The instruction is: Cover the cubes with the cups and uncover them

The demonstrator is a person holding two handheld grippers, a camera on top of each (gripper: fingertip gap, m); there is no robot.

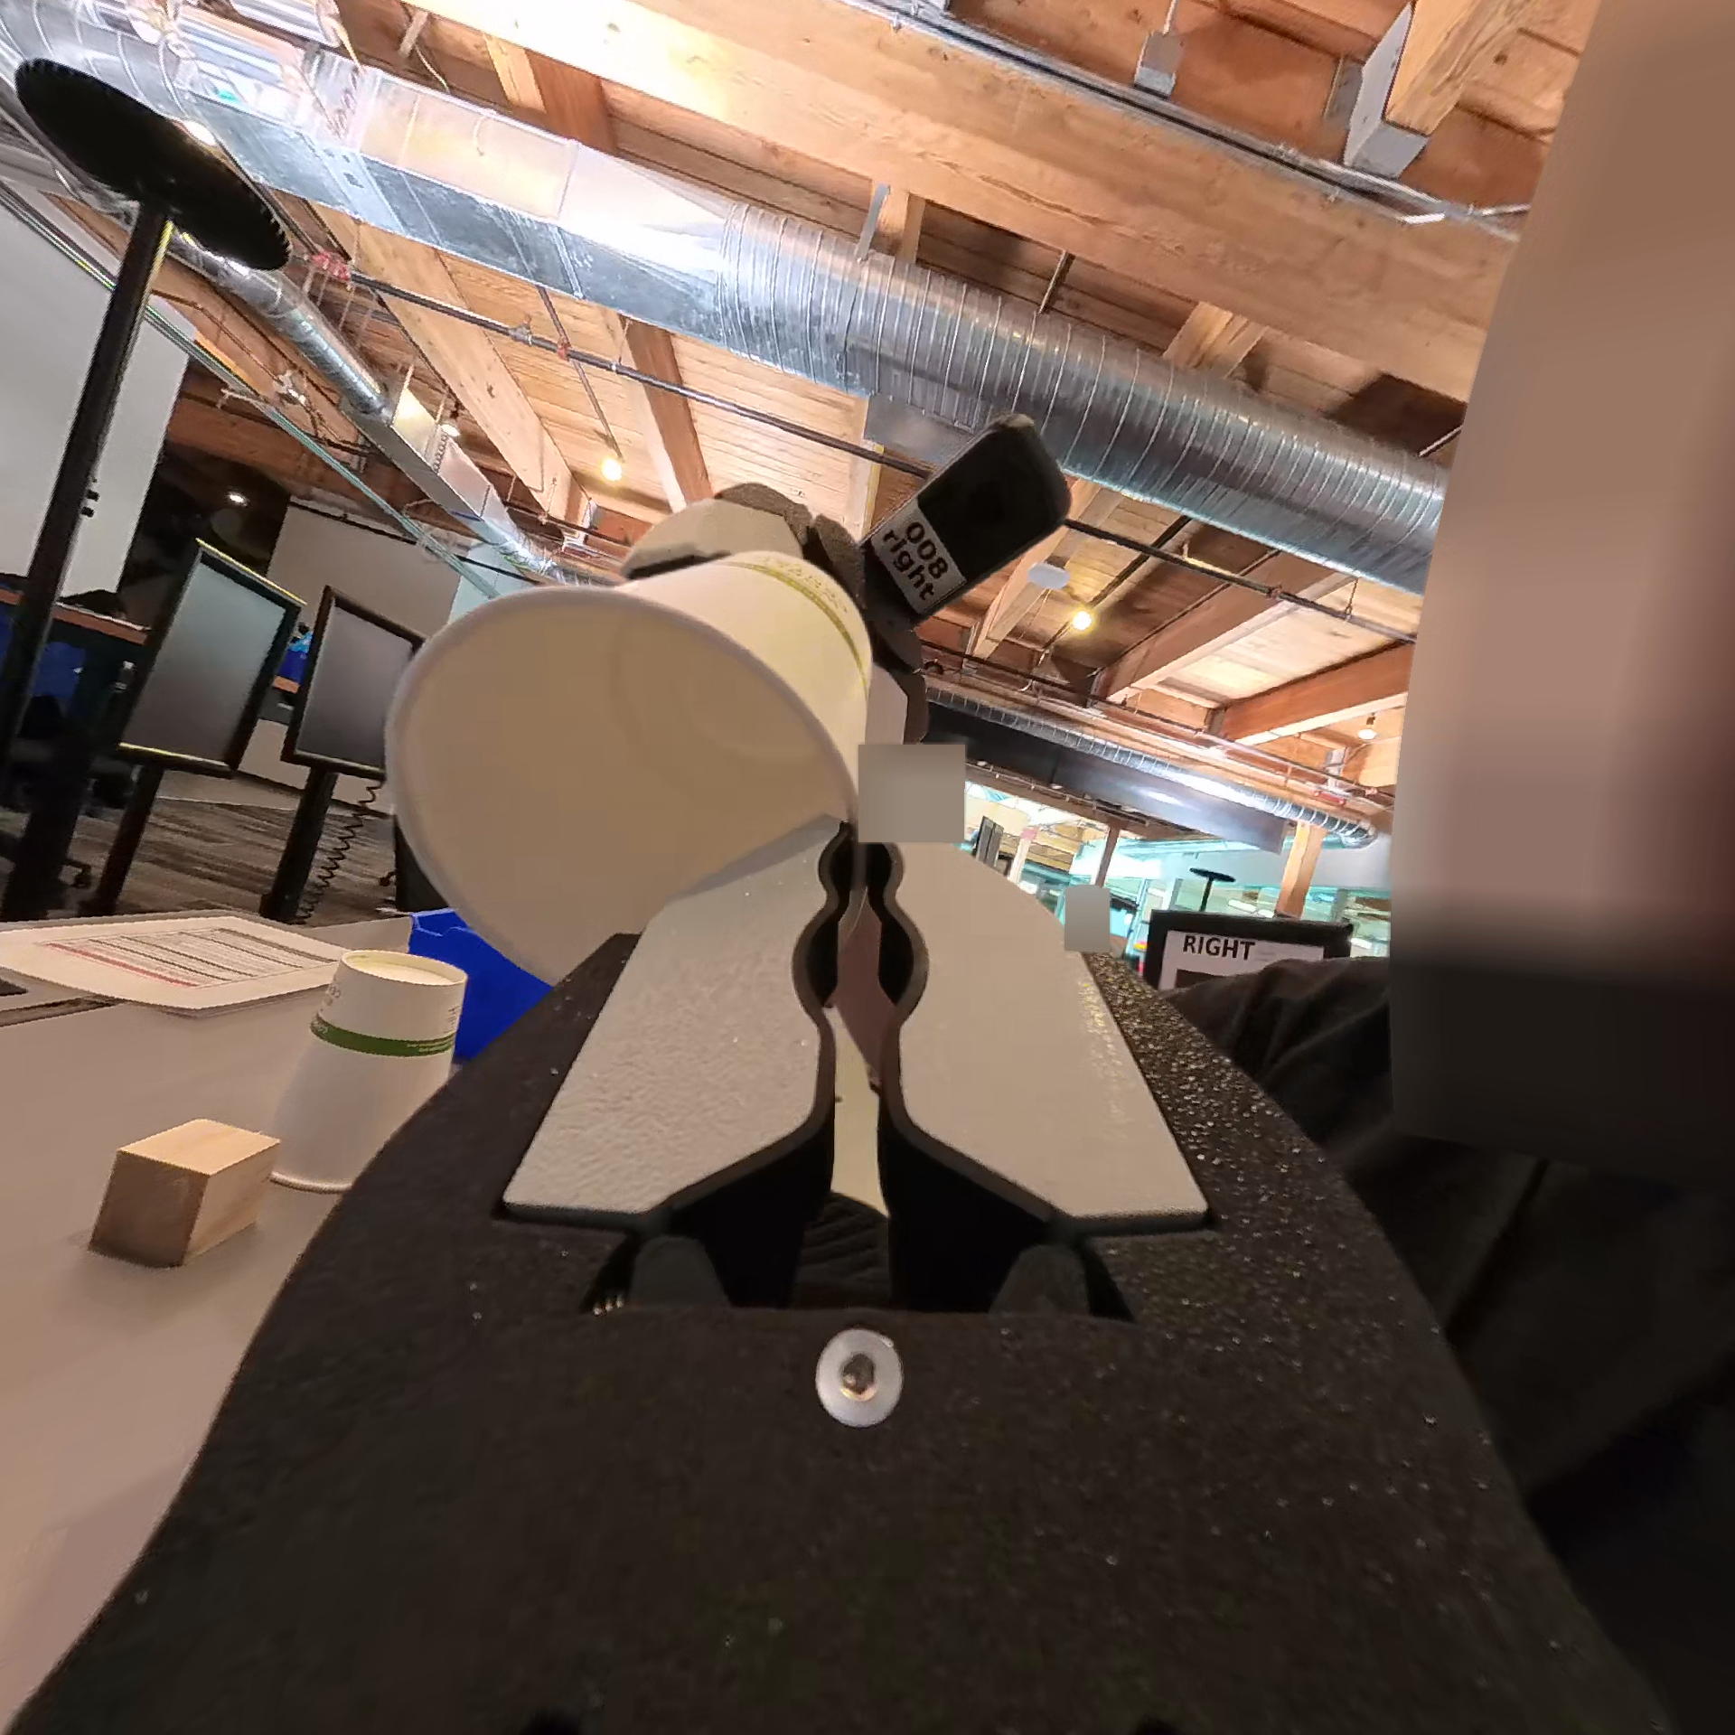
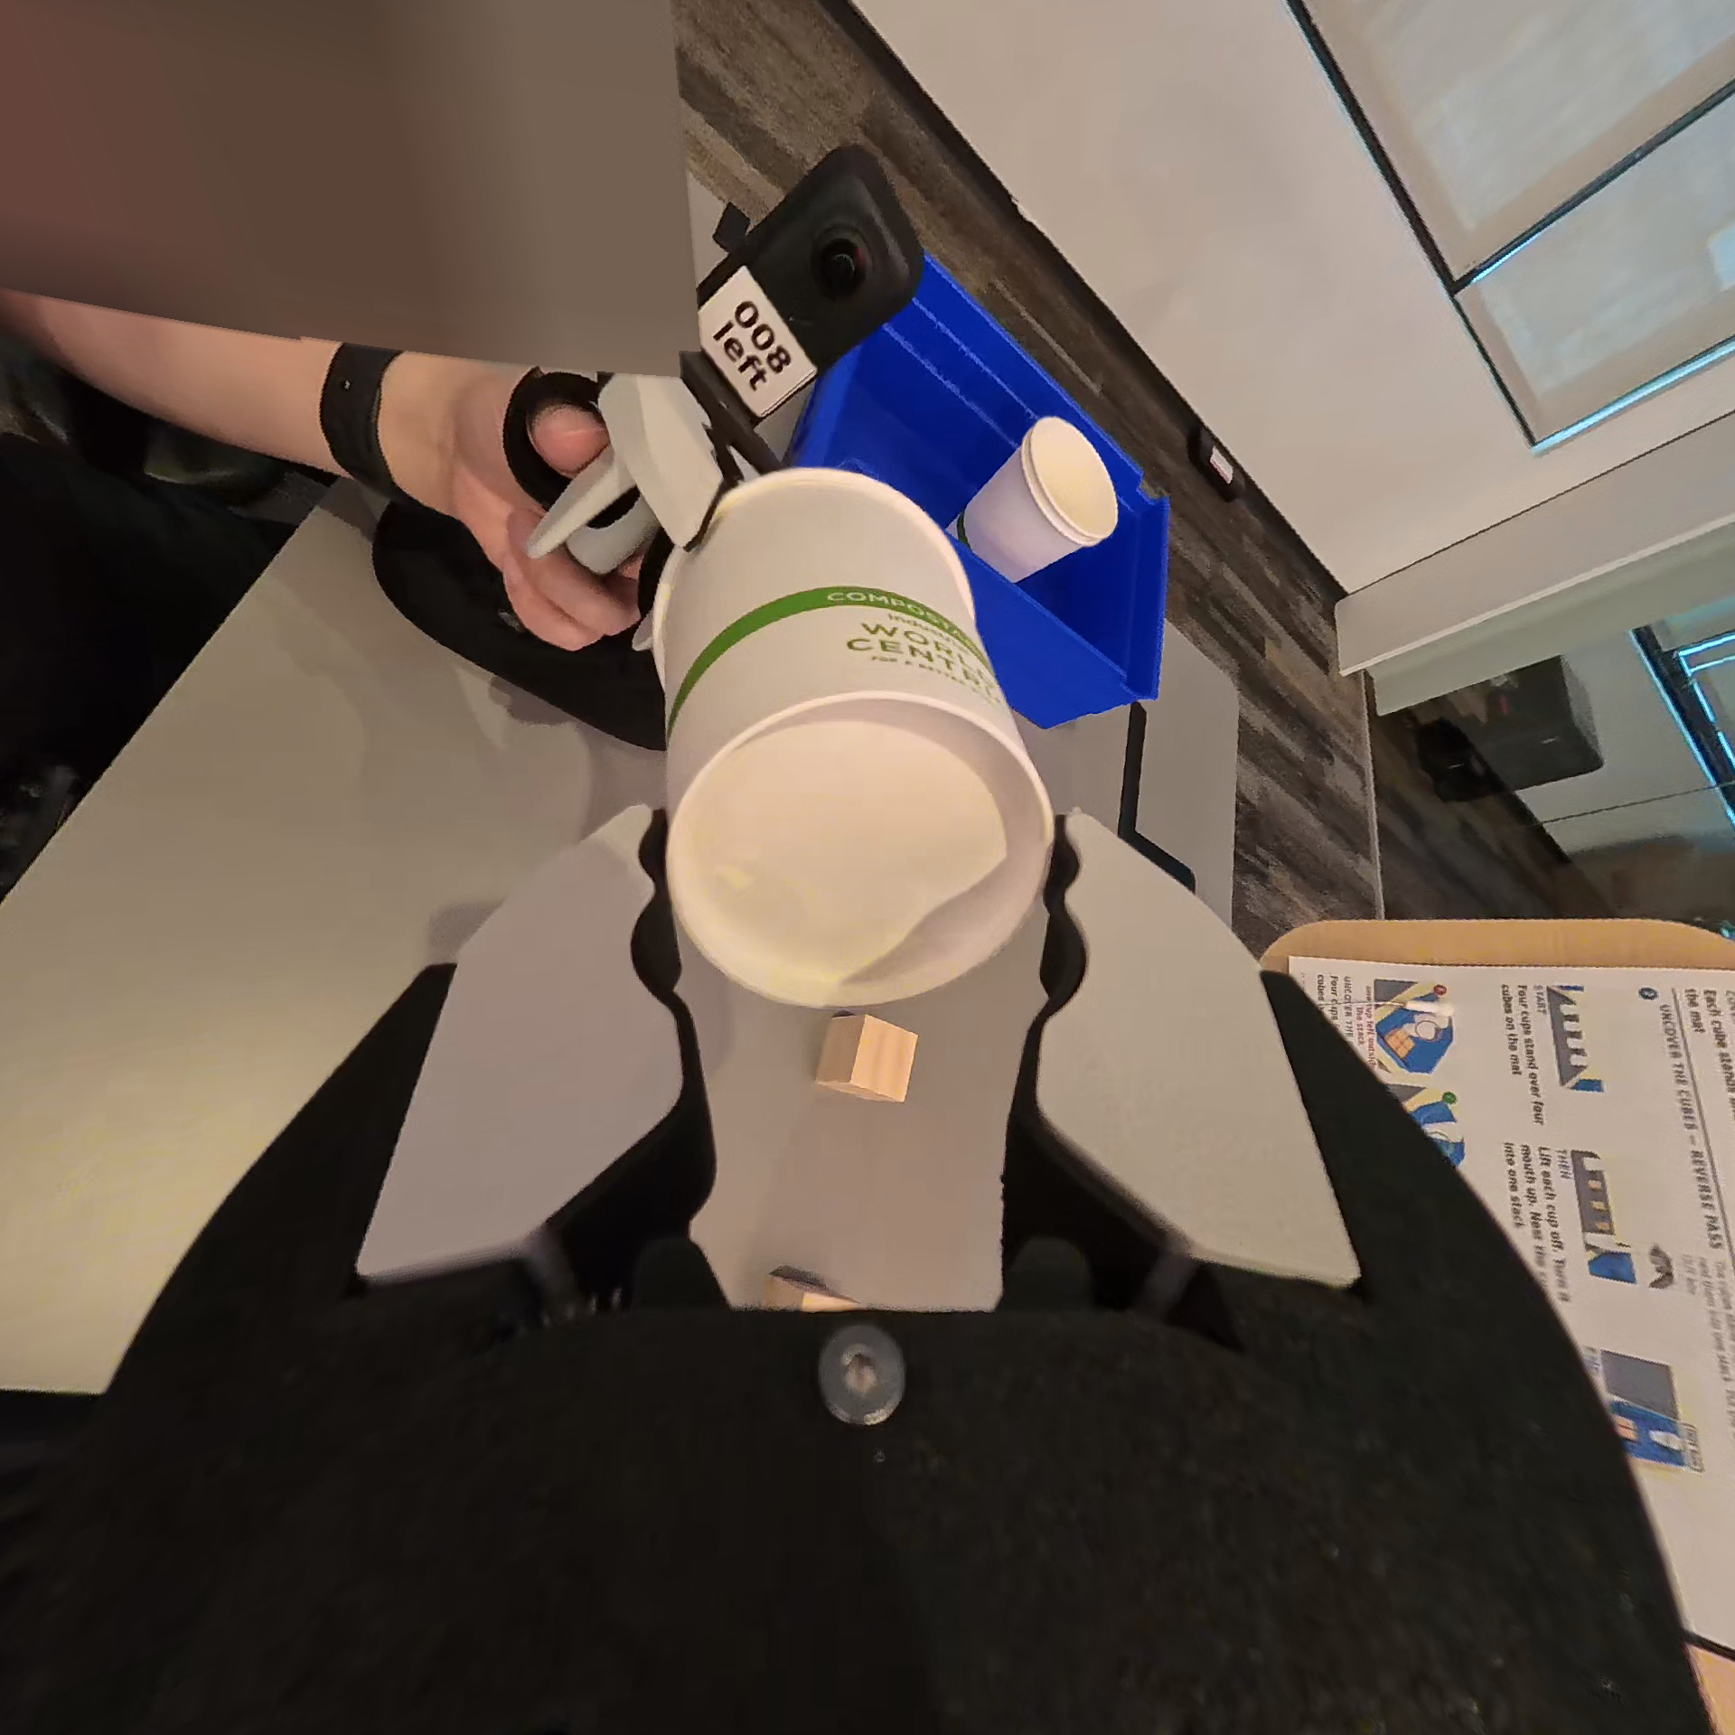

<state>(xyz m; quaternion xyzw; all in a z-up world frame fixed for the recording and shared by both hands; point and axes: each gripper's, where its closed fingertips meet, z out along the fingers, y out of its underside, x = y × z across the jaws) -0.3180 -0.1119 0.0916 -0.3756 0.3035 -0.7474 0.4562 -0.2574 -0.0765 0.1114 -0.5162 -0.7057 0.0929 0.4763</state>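
The grey table [image 2: 282, 845] lies below both my claws, with the blue bin [image 2: 1061, 638] beyond my right claw [image 2: 859, 845]. That claw clasps the base of a tipped cup [image 2: 826, 676], and my left claw [image 1: 856, 850] pinches its rim. A bare cube [image 2: 866, 1056] sits on the table, seen between my right fingers.

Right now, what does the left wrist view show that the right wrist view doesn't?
Only the left wrist view: an upside-down cup standing on the table. Only the right wrist view: a spare cup in the blue bin, and the person's hand. Both: the held cup, left gripper at its rim, right gripper around its base, plus a wooden cube.
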